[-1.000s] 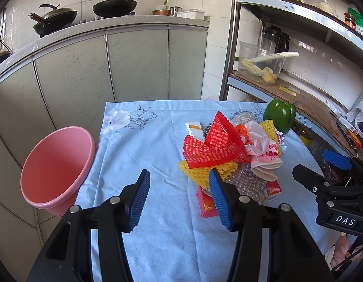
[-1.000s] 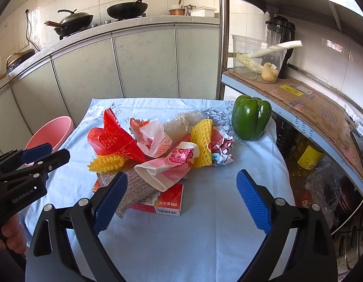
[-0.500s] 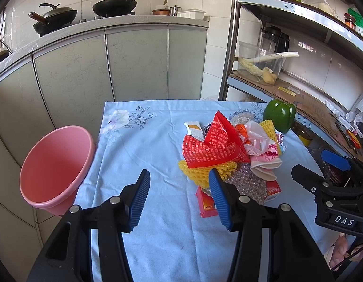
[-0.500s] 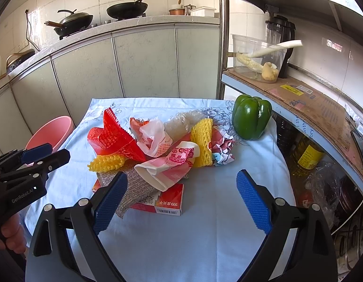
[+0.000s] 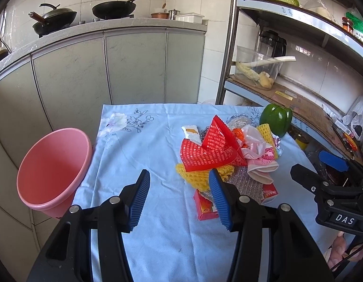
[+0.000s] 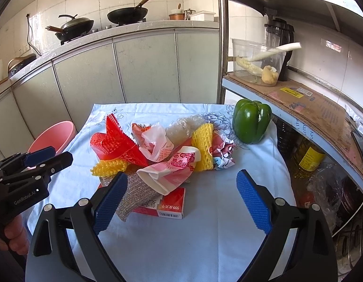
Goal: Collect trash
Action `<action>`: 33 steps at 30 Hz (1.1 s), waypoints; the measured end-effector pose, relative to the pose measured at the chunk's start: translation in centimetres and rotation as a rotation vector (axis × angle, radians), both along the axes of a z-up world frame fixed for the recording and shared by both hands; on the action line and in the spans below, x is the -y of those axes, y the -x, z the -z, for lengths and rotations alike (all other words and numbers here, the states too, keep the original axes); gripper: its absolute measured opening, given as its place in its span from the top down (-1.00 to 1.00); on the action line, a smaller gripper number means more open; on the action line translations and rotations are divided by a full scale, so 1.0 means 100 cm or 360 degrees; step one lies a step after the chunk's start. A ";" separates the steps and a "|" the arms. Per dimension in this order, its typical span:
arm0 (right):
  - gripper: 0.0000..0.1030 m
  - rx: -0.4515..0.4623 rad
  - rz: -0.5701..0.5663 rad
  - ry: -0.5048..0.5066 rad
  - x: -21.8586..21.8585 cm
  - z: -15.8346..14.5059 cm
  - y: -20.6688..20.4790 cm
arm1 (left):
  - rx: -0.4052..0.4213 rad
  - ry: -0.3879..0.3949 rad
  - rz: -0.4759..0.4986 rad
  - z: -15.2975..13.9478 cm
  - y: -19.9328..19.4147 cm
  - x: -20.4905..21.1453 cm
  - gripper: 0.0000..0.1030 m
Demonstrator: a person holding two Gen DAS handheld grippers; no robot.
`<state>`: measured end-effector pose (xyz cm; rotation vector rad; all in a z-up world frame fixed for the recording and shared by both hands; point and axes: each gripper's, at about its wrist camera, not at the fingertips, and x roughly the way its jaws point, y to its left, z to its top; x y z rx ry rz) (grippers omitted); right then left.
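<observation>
Covering the small table (image 5: 157,246) is a pale blue floral cloth, its near edge cut off behind the gripper bodies in both views. Beside the table's left edge stands a pink bin (image 5: 52,166), tilted toward the camera in the left wrist view; in the right wrist view only its upper rim (image 6: 54,136) shows behind the other tool. Heaped on the cloth's right half is the trash pile (image 5: 223,157): a red mesh-print wrapper (image 6: 117,141) on top, yellow foam netting (image 6: 202,145), a pink-and-white bag (image 6: 174,171), a silvery pad (image 6: 134,192) and a red carton (image 6: 169,204) partly buried beneath, its print too small to read. A green bell pepper (image 6: 250,122) sits just beyond the pile, apart from it. The left gripper (image 5: 179,197) hovers over bare cloth near the pile's edge, blue pads parted moderately, holding nothing. The right gripper (image 6: 181,202) hangs before the carton, spread wide and empty. A hand (image 6: 14,235) grasping the left tool is only partly visible.
</observation>
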<state>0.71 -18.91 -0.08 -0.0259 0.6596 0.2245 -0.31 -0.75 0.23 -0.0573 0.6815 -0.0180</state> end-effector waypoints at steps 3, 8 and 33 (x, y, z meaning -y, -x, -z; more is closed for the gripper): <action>-0.83 0.0009 0.0000 -0.0004 0.000 0.000 0.001 | 0.0044 0.0049 0.0012 0.000 0.003 -0.006 -0.01; -0.83 0.0005 -0.0004 -0.0020 0.002 0.002 0.000 | 0.0080 0.0114 0.0043 0.002 0.003 -0.013 -0.04; -0.83 -0.0039 -0.0084 -0.0111 0.009 0.018 -0.014 | -0.0014 0.0131 0.0357 -0.002 -0.067 0.021 -0.11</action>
